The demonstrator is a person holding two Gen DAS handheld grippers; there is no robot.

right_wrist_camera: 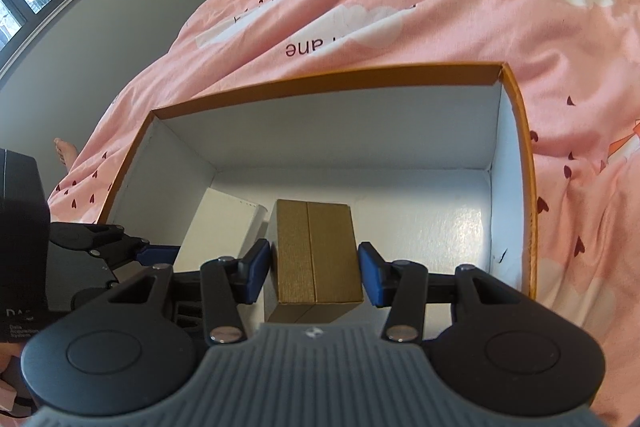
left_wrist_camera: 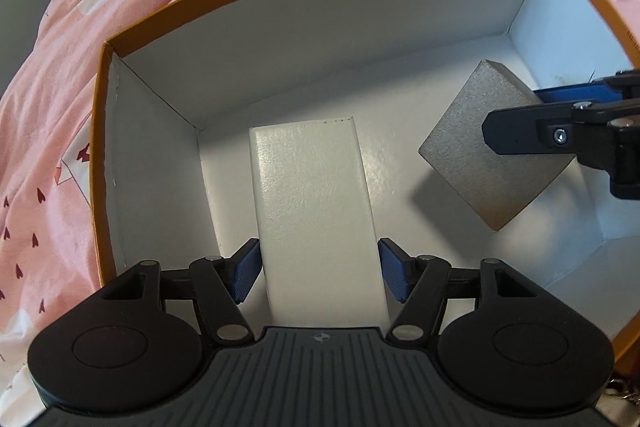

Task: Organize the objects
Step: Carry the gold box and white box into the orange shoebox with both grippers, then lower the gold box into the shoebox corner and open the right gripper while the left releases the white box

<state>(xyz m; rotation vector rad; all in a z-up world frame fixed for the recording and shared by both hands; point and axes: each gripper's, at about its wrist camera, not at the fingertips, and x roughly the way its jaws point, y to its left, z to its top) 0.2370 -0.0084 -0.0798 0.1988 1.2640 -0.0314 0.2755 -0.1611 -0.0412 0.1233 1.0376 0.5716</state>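
Boxes are going into the orange-rimmed carton, which sits on a pink bedspread: a white box toward the carton's left wall and a brown box beside it, nearer the middle. Both appear to sit on or just above the white floor; a shadow under the brown box in the left wrist view suggests it may hang a little off the floor, tilted.

The left gripper straddles the near end of the white box, its blue pads just at the box's sides with a sliver of gap on the left; whether it grips or has let go I cannot tell. The right gripper brackets the brown box the same way, pads close against both flanks, and the contact looks firmer, so I judge it as holding.

Risks from here, as I judge them: the two boxes are near each other, so lowering or sliding the brown one leftward could knock its corner into the white box and skew it. If the brown box is released while tilted, it may drop and land crooked. The two tools are also close inside the carton; the right one's finger overlaps the brown box in the left view, and pulling both out together could make them collide or snag the carton's rim.
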